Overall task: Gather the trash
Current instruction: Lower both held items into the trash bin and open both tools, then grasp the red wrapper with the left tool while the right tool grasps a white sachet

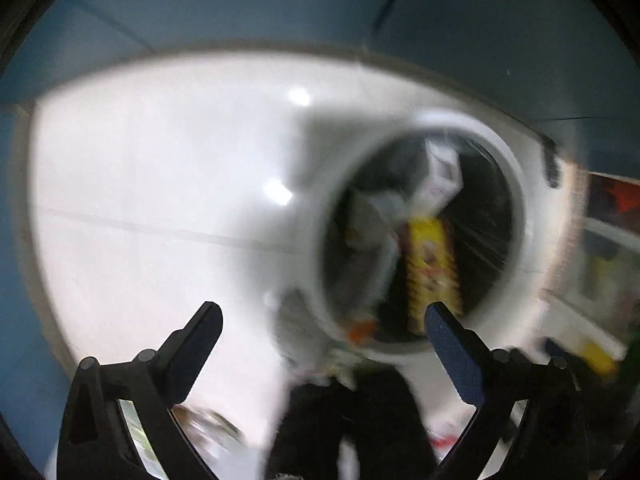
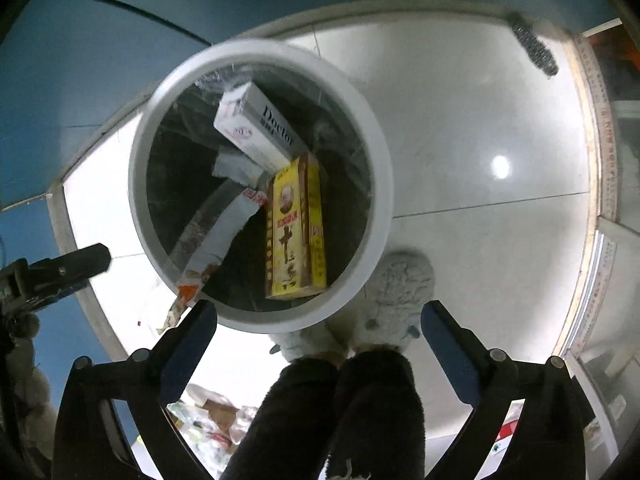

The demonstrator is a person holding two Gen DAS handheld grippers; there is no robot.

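The left gripper (image 1: 322, 320) has black plastic fingers on curved black arms with round grey pivot pins; one pad (image 1: 450, 344) is dark blue and textured. The right gripper (image 2: 318, 318) looks the same, with blue pads (image 2: 450, 344). The person wears dark fuzzy trousers (image 2: 340, 412) and pale fluffy slippers (image 2: 396, 296).

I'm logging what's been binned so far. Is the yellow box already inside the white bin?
Yes: the yellow box stands inside the white bin, beside the white Doctor box.

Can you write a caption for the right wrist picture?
Open right gripper hovers over a white bin holding boxes.
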